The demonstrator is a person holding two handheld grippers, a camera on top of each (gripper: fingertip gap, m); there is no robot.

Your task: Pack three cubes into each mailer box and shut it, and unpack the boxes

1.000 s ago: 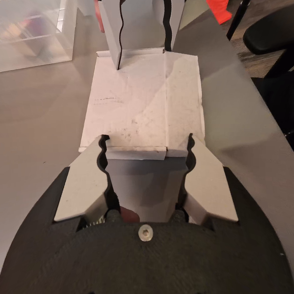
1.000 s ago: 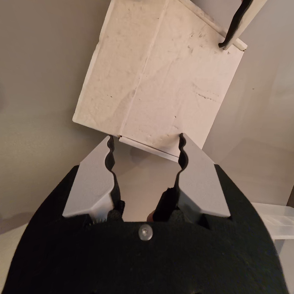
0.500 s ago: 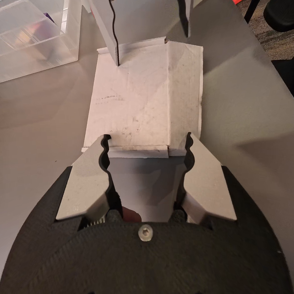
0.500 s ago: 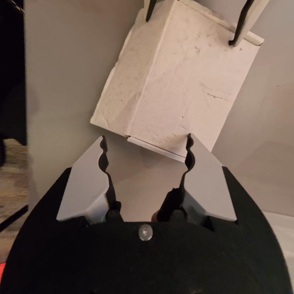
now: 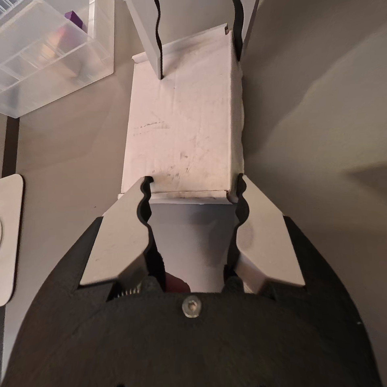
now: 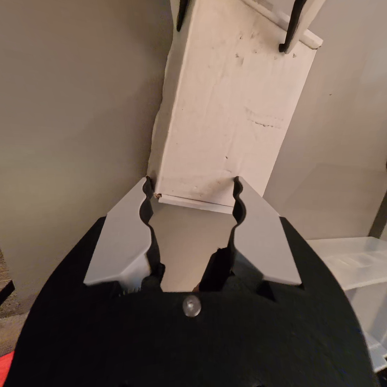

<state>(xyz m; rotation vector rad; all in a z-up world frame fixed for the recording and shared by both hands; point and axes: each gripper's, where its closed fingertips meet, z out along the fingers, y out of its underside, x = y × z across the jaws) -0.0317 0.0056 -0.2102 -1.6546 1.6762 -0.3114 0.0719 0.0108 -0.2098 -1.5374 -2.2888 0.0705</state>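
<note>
Nearest the left wrist camera, the left tool (image 5: 193, 184) sits spread wide at the near end of the white mailer box (image 5: 180, 129), one fingertip overlapping the lid's corner and the other just outside the box's side wall; it pinches nothing. The box lies closed and flat on the grey surface (image 5: 303, 109). At its far end the right tool (image 5: 199, 52) comes in from the opposite side, also spread, one finger over the lid and one beside the wall.

My judgement is that both tools are lined up on the closed box from its two ends, either to press it shut or to start opening it. The risk is in the offset: each tool has a finger on top and a finger outside, so a squeeze could crease the worn cardboard or skid the light box sideways rather than seat or lift the front flap. If one end is pushed harder, the box may pivot on the surface.

Only the left wrist view shows the clear compartment bin (image 5: 48, 56) with a purple cube (image 5: 72, 17) in it, and a pale rounded board (image 5: 9, 240) at the surface's edge. The right wrist view alone shows the box's long side wall (image 6: 165, 125), the tuck flap's edge (image 6: 194, 204) at that end, another translucent bin (image 6: 356, 282) and floor beyond the surface. Whether the box holds cubes cannot be seen.
</note>
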